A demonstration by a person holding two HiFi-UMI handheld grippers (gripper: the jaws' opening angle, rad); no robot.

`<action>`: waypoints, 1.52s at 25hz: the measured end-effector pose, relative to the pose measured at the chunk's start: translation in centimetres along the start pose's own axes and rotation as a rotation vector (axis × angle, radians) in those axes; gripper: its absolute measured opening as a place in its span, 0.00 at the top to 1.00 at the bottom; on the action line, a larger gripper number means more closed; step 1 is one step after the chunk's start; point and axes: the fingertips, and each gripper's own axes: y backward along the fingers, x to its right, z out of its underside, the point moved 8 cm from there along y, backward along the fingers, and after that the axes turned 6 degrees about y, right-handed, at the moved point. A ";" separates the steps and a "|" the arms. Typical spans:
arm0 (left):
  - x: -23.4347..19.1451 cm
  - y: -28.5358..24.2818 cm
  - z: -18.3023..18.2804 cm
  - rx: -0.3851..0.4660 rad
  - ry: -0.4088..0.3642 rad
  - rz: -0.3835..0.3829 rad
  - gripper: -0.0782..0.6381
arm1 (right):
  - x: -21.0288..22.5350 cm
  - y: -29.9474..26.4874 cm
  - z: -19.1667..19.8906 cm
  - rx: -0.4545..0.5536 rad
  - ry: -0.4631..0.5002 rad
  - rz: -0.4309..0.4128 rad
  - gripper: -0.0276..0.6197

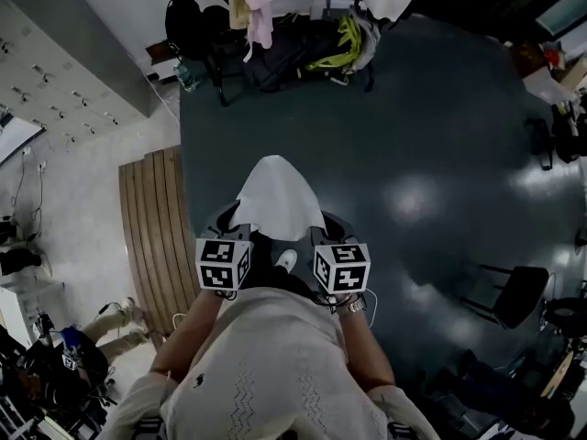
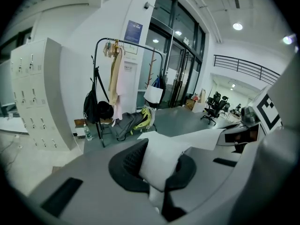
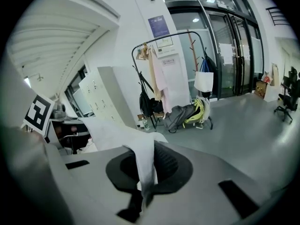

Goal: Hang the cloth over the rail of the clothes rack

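Left gripper (image 2: 157,175): jaws are pressed together, and a fold of the white cloth (image 2: 161,158) is pinched between the pads. Right gripper (image 3: 142,175): jaws likewise closed, with a narrower bunched edge of the same cloth pinched and standing up out of the jaw gap.

In the head view the two grippers are held side by side close to the person's body. The marker cubes (image 1: 223,264) are seen at 9 and 3 o'clock of a shoe tip on the floor between them. The cloth is spanned between the two grippers, and its rounded free part is seen at 12 o'clock from them, above the dark floor (image 1: 422,145). No contact between cloth and rack is seen.

The clothes rack (image 2: 131,43) is noted well apart from the grippers, at 12 o'clock in the head view, at 11 o'clock in the left gripper view and at 1 o'clock in the right gripper view. Pale garments (image 2: 115,76) are hung at one end of its rail, and the rest of the rail is seen bare. Bags (image 2: 133,123), one with yellow-green trim, are piled at its foot.

Grey lockers (image 2: 35,93) are recorded at 9 o'clock of the rack. Wooden boards (image 1: 151,232) are laid on the floor at 9 o'clock of the grippers. A black chair (image 1: 514,293) is noted at 3 o'clock.
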 end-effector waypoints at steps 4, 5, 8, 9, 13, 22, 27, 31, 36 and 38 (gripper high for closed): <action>-0.7 -5.7 -3.1 0.046 -0.027 0.016 0.87 | 3.4 -4.0 -3.3 0.028 -0.012 0.008 0.92; -1.1 -7.5 -4.2 0.058 -0.027 0.030 0.87 | 4.2 -5.3 -4.5 0.029 -0.004 0.014 0.92; -2.3 -13.0 -7.5 0.068 -0.014 0.084 0.87 | 6.6 -9.2 -8.0 0.021 0.011 0.042 0.92; -2.7 -14.7 -8.6 0.070 -0.013 0.100 0.87 | 7.4 -10.3 -9.1 0.022 0.013 0.052 0.92; -3.5 -20.9 -13.7 0.085 -0.035 0.155 0.87 | 10.3 -14.6 -14.1 0.023 0.040 0.080 0.92; -5.6 -29.2 -23.3 0.137 -0.083 0.149 0.87 | 14.9 -20.1 -22.5 0.027 0.046 0.134 0.92; -5.7 -33.1 -25.2 0.145 -0.091 0.146 0.87 | 18.4 -22.6 -25.3 0.043 0.051 0.139 0.92; -5.1 -35.8 -27.1 0.155 -0.066 0.092 0.87 | 22.1 -25.0 -27.8 0.069 0.069 0.132 0.92; -3.0 -41.2 -31.1 0.176 -0.065 0.033 0.87 | 28.4 -28.2 -31.9 0.117 0.069 0.091 0.92; -2.0 -43.7 -33.0 0.190 -0.059 0.011 0.87 | 31.0 -29.3 -33.8 0.129 0.084 0.073 0.92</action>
